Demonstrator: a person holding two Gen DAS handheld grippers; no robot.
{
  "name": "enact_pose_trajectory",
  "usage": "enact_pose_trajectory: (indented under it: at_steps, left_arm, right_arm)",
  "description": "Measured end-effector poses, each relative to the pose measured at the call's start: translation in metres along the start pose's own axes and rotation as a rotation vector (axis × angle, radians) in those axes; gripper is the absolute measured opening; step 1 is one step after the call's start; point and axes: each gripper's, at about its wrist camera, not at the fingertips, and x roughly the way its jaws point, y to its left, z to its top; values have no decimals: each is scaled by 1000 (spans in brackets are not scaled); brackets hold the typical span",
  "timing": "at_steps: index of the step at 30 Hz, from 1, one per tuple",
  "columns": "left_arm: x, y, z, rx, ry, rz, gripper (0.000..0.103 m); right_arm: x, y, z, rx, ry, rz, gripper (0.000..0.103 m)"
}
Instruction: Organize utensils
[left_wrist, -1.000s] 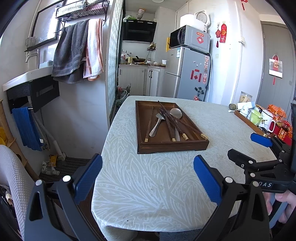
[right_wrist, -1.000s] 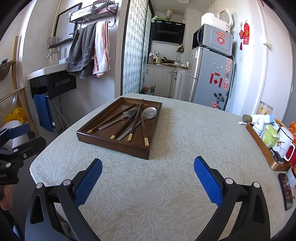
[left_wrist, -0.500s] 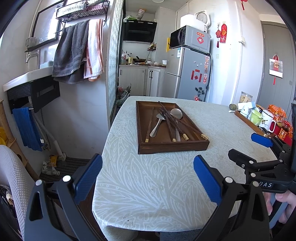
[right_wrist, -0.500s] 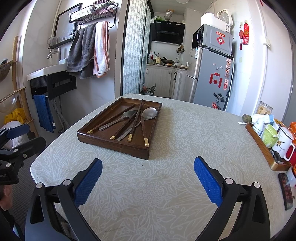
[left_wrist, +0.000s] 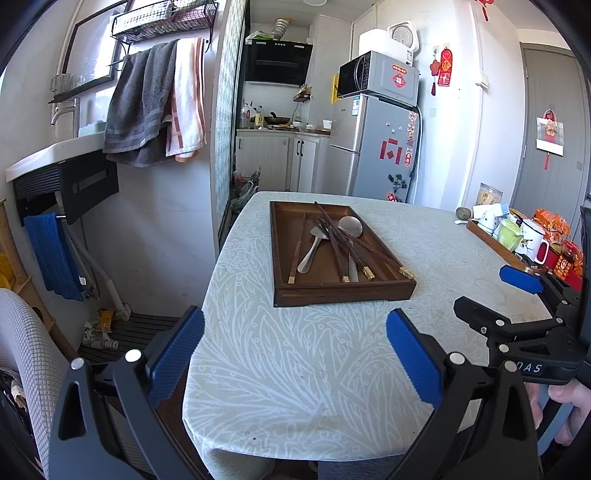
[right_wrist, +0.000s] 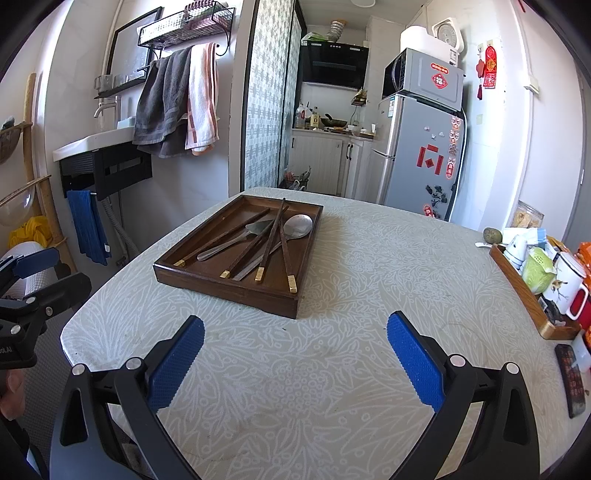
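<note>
Chopsticks (right_wrist: 271, 236) and two spoons (right_wrist: 295, 226) lie in a loose, crossed heap inside the wooden tray (right_wrist: 221, 282) on the table (right_wrist: 332, 350), with one chopstick off by itself toward the tray's left side. Since a second ago almost nothing has changed: the left wrist view has crept slightly nearer the table edge, the right view is as good as fixed, and the utensils sit exactly as they did. For the task that means no sorting is under way at this instant — the pile is unsorted, handles overlapping, gilt ends fanned toward the near rim.

The left hand-held gripper (left_wrist: 295, 354) hovers low at the table's near-left corner, level, pointing along the table toward the tray, its blue pads spread wide with nothing between them. The right hand-held gripper (right_wrist: 295, 354) hangs over the near edge, also level and aimed at the tray's near corner, jaws likewise wide apart and empty. Each shows at the margin of the other's view, so they are well apart, flanking the tray's near end. A second tray (right_wrist: 532, 295) of cups stands at the far right, clear of the work.
</note>
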Motion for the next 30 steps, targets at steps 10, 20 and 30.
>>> enact_pose_trajectory:
  at_steps: [10,20,30]
  left_arm:
    - [0,-1,0,3,0,-1,100]
    - [-1,-2,0,3,1,-6,100]
    - [-1,-3,-1,5,-1,-8,100]
  right_arm:
    - [0,0,0,0,0,0,100]
    - [-2,1,0,1,-1,-2,100]
    - [-3,1,0,-1,-3,-2,100]
